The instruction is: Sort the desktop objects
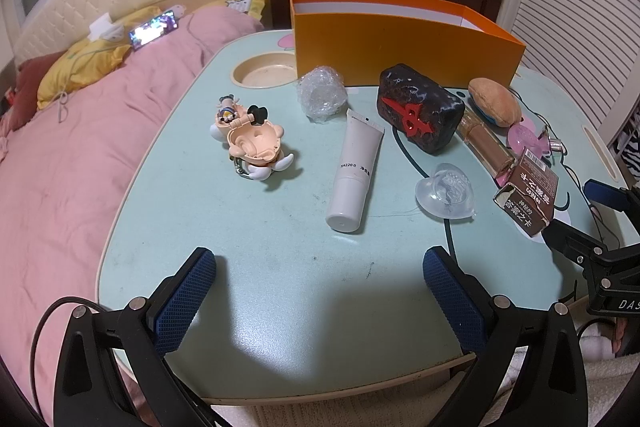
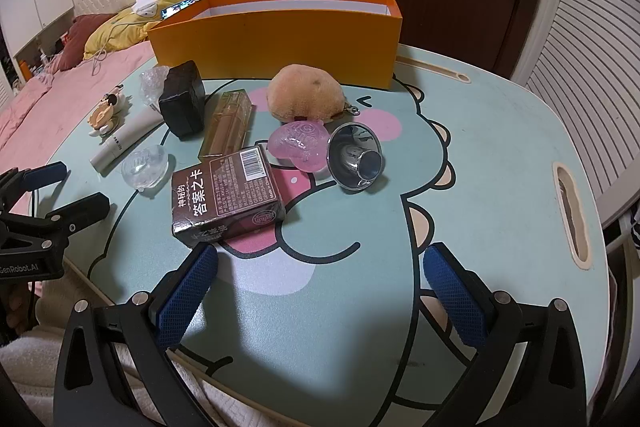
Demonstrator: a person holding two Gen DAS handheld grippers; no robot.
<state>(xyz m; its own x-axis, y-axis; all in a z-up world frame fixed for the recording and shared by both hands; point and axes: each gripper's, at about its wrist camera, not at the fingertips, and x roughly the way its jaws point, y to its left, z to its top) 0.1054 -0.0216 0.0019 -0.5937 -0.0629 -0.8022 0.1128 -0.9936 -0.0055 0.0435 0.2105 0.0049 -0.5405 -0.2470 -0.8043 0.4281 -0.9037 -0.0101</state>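
We find both claws released and empty over the near edge of the table (image 1: 168,195): the left claw (image 1: 320,291) and the right claw (image 2: 320,287) each stand with jaws wide and nothing between the pads. The orange box (image 2: 280,43), which we take as the destination, sits at twelve o'clock from both, at the far edge. Nearest the right claw is the brown carton (image 2: 228,195), just beyond its left pad at eleven o'clock; we judge it light and stiff, best taken across its short flat sides. Past it, at twelve o'clock, lie the pink heart (image 2: 298,145) and the metal funnel (image 2: 354,157), touching or nearly so; the funnel looks smooth and likely to slip or roll, so its rim is the safer hold. The plush (image 2: 306,95), farther on, is soft and will compress. For the left claw, the white tube (image 1: 354,173) lies at twelve o'clock, well apart; it is pliant, so we advise gripping across the firmer cap end. The clear heart (image 1: 446,193) at one o'clock appears brittle and slick.
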